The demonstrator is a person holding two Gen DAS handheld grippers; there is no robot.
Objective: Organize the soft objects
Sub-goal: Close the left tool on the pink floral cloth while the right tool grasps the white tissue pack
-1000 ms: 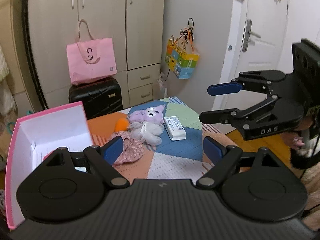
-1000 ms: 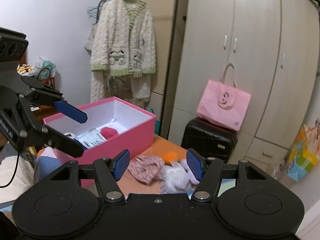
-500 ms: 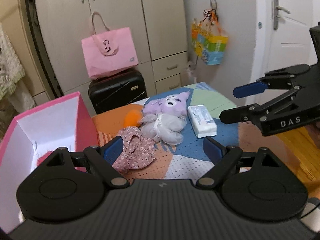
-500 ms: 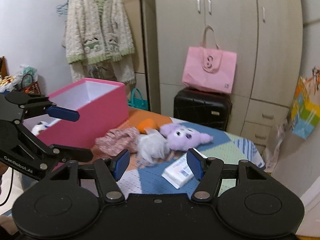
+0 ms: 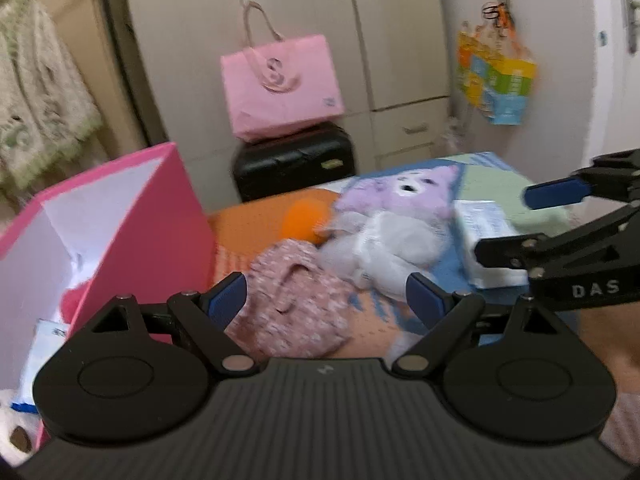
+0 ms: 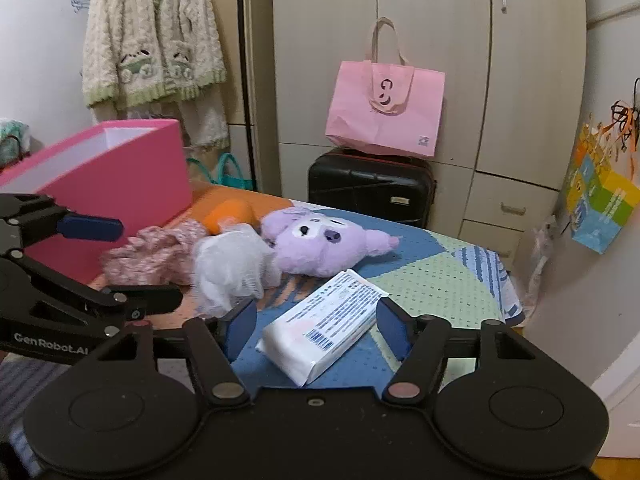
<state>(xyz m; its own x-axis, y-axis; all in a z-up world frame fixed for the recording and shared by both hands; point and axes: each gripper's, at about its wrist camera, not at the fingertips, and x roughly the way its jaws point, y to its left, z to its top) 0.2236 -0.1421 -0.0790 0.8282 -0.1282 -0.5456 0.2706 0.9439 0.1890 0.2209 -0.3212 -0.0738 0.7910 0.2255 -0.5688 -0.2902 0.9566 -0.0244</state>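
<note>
The desk [image 6: 432,276] wore a patchwork cover of orange, blue and pale green panels. On it the soft things lay in a loose cluster: a pink floral cloth [image 6: 160,250] nearest the pink box [image 6: 120,176], a white mesh puff [image 6: 232,264] touching it, an orange ball [image 6: 230,212] behind them, and a purple plush toy [image 6: 320,246] lying on its side against the puff. A white tissue pack [image 6: 324,328] lay just in front of the plush, on the blue panel. The pink box stood open at the desk's left end, a red soft item [image 5: 74,300] and a pale packet showing inside.

Behind the desk a black suitcase [image 6: 372,186] carried a pink tote bag [image 6: 386,108], backed by beige wardrobe doors [image 6: 440,60]. A fluffy cream cardigan [image 6: 152,40] hung to the left; a colourful gift bag [image 6: 600,200] hung on the right.

The left gripper [image 5: 326,300] hung over the floral cloth with its fingers released and spread wide, gripping nothing. The right gripper [image 6: 316,322] had just been opening; the tissue pack sat between its fingers, though they did not press on it.
</note>
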